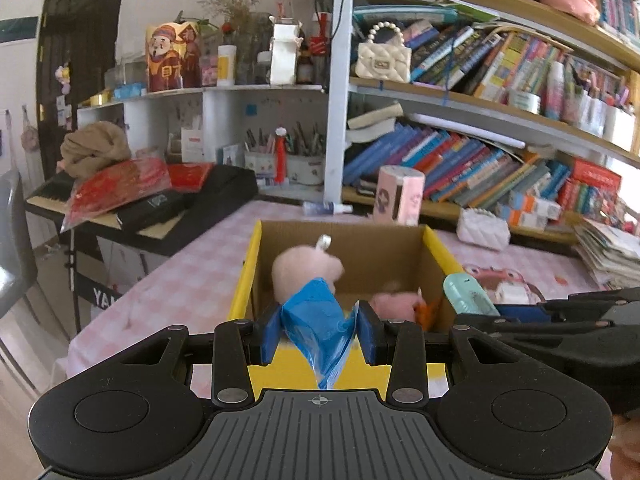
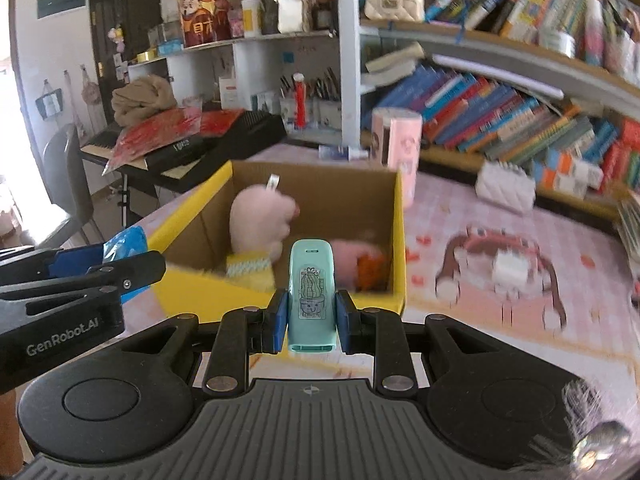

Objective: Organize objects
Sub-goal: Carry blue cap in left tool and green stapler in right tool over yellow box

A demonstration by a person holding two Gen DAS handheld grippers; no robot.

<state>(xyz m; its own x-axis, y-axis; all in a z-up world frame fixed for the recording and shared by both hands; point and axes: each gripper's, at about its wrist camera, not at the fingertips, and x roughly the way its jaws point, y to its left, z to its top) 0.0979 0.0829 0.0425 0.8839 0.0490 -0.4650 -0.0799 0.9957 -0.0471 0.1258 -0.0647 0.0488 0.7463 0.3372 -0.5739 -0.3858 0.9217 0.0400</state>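
A yellow-edged cardboard box [image 1: 250, 268] [image 2: 400, 248] stands open on the pink checked table. Inside lie a pink plush toy [image 1: 304, 268] [image 2: 260, 216] and a smaller pink and orange toy [image 1: 400, 306] [image 2: 360, 260]. My left gripper [image 1: 320, 330] is shut on a blue plastic packet [image 1: 320, 320] just before the box's near edge; the packet also shows in the right wrist view [image 2: 122, 242]. My right gripper [image 2: 310, 322] is shut on a mint green device with a cactus sticker [image 2: 311, 296] [image 1: 468, 294], at the box's near right corner.
A pink cylinder container [image 1: 400, 194] [image 2: 396, 140] and a small bottle [image 1: 326, 209] stand behind the box. A white quilted pouch [image 1: 482, 229] [image 2: 506, 186] lies to the right. A keyboard piano [image 1: 152, 208] with red bags is on the left. Bookshelves [image 1: 480, 168] fill the back.
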